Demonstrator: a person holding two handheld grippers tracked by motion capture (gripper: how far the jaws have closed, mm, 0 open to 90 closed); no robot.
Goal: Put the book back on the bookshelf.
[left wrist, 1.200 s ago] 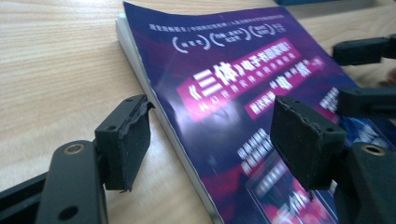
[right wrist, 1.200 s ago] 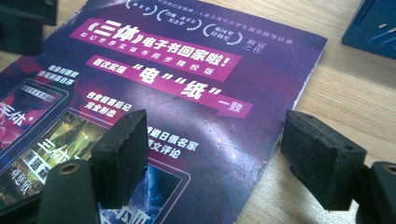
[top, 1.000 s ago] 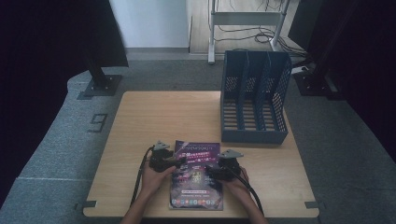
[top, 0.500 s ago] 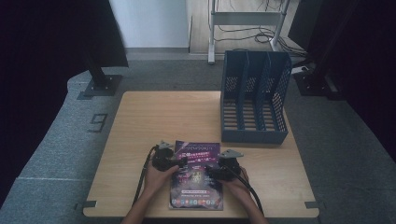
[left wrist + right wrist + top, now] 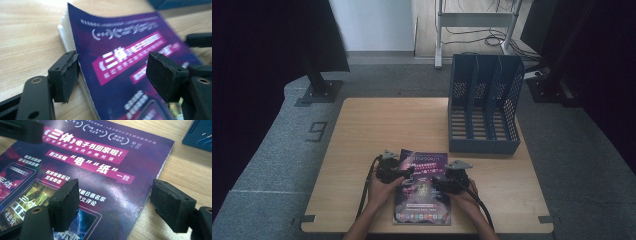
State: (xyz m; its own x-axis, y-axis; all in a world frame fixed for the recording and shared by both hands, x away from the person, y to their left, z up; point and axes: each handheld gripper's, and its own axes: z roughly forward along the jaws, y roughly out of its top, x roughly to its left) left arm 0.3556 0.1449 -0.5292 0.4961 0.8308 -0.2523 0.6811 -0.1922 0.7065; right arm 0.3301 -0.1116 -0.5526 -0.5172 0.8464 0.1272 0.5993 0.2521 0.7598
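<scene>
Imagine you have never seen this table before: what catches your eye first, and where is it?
First, the purple magazine lying flat at the near edge of the wooden table. The left gripper and right gripper sit at its two sides, fingers open. Behind it, at the far right, stands a blue file rack.

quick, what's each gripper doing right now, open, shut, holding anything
Left gripper: open, jaws astride the left edge of the purple glossy paperback book, holding nothing.
Right gripper: open, jaws astride the book's right edge, holding nothing.
</scene>
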